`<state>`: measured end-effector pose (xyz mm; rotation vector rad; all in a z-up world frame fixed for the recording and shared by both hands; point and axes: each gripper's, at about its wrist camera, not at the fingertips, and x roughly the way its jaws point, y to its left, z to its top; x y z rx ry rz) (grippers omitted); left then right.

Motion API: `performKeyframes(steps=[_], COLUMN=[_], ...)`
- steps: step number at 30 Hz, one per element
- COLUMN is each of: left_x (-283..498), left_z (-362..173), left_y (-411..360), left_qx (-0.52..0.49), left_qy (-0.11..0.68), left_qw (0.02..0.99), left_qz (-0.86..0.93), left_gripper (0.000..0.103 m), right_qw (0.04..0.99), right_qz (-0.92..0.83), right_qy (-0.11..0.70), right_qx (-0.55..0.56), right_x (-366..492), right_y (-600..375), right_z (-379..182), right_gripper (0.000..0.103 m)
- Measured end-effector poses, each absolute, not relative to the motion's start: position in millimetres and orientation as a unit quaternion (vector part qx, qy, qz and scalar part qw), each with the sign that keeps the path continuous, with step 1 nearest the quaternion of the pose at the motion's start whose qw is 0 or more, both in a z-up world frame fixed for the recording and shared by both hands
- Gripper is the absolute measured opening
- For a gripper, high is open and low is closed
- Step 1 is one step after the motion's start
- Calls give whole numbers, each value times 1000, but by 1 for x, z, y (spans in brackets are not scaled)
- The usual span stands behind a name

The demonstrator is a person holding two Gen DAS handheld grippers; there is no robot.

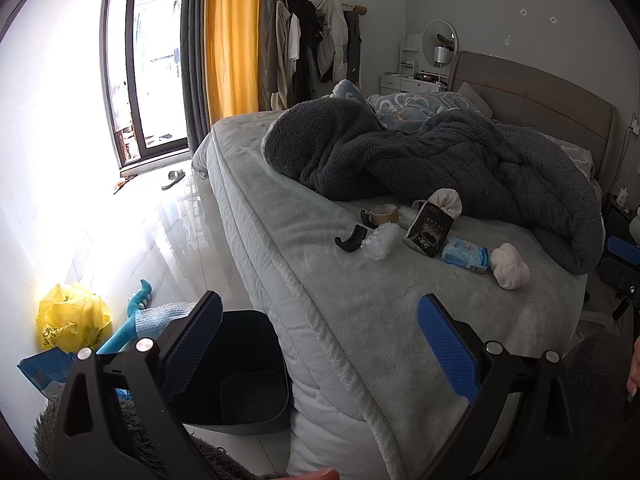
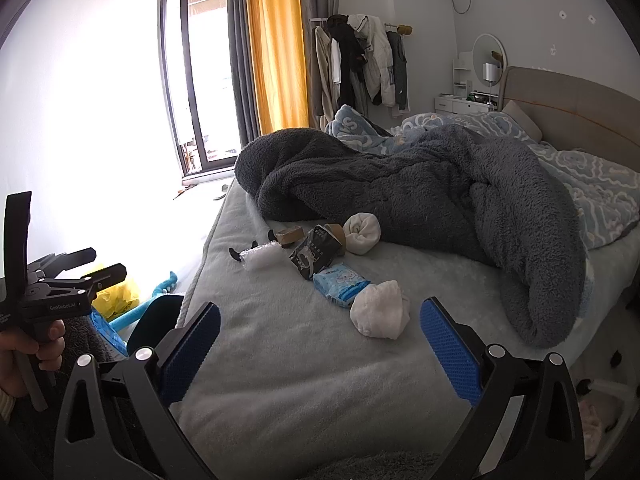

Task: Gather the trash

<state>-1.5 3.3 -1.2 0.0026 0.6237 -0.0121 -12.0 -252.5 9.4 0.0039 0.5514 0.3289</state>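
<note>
bin: dark trash bin on floor, against bed side, below left gripper
left gripper: fingers spread, nothing held, over bed edge
trash: bubble wrap, dark packet, blue tissue pack, white wad in a row on grey bed cover
right gripper: spread wide, nothing held, short of white wad

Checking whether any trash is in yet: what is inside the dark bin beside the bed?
The dark bin shows only its bare floor and inner walls. Its near left part is hidden behind the left tool, so that corner cannot be checked.
</note>
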Motion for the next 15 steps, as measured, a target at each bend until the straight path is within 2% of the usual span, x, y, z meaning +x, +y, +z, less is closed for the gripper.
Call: performKeyframes(steps=[15], left_x=[1], left_z=[-4], left_y=[3], left_qx=[-3], left_qy=[309], left_qw=[951], left_qz=[-12], left_gripper=[100], right_qw=[948], right_qz=[154], right_qy=[278], right_qx=[-4], right_x=[-6], right_y=[-251], right_z=[4], right_gripper=[101])
